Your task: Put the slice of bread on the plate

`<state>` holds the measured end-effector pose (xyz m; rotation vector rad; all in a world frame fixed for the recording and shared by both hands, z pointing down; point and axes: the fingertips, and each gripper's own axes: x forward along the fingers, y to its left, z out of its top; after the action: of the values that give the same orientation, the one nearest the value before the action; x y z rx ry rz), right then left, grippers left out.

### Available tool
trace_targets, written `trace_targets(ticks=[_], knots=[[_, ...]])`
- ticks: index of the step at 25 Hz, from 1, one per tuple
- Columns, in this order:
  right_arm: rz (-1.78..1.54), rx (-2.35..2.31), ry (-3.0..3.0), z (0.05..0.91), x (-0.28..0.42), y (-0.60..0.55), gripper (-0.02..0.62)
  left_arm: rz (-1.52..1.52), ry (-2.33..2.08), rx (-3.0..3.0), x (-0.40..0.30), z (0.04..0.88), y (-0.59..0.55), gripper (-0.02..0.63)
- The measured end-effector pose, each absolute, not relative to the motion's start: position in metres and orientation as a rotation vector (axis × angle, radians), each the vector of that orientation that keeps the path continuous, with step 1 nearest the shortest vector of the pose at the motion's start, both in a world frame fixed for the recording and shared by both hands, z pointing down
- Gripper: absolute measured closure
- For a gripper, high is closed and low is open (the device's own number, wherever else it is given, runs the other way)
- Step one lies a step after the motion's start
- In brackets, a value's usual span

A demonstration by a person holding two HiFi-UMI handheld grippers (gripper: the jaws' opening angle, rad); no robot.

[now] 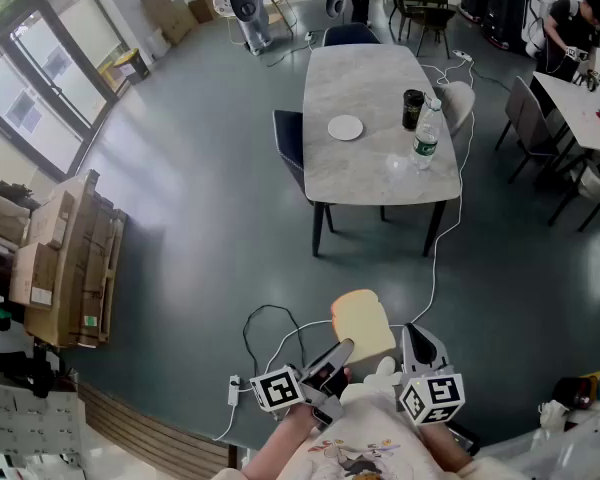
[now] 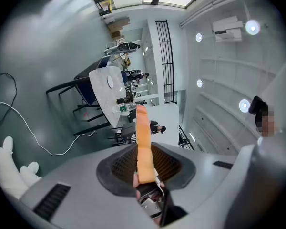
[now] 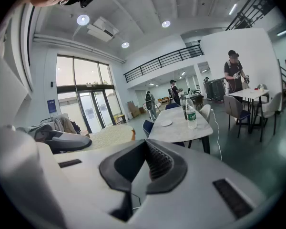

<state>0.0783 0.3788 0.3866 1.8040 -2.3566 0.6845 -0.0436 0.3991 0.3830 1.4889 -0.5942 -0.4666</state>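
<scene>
A slice of bread [image 1: 362, 326] with a brown crust is held up over the grey floor, clamped at its lower edge by my left gripper [image 1: 337, 356]. In the left gripper view the slice [image 2: 143, 137] stands edge-on between the two pads. My right gripper [image 1: 416, 338] sits just right of the slice, jaws together and holding nothing [image 3: 145, 144]; from it the bread [image 3: 112, 135] shows to the left. The small white plate [image 1: 345, 127] lies far ahead on a grey marble table [image 1: 365, 173], also visible as a plate [image 3: 166, 123] in the right gripper view.
On the table stand a clear water bottle [image 1: 426, 138] and a dark cup [image 1: 412, 109]. Dark chairs [image 1: 292, 146] surround it. Cables [image 1: 270, 328] trail across the floor. Cardboard boxes [image 1: 65, 263] are stacked at left. A person [image 1: 570, 28] works at another table at far right.
</scene>
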Motion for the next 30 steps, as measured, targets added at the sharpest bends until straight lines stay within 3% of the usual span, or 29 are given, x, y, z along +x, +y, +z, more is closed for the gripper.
trace_targets(ticks=[16,30], knots=[[0.509,1.674,-2.482,0.357,0.074,0.378,0.589,-0.445,-0.608,1.520,-0.014,0.389,0.399,0.508],[0.487,1.700,-2.438,0.359,0.028,0.356,0.589,-0.489,-0.611,1.489,-0.068,0.395,0.381,0.509]])
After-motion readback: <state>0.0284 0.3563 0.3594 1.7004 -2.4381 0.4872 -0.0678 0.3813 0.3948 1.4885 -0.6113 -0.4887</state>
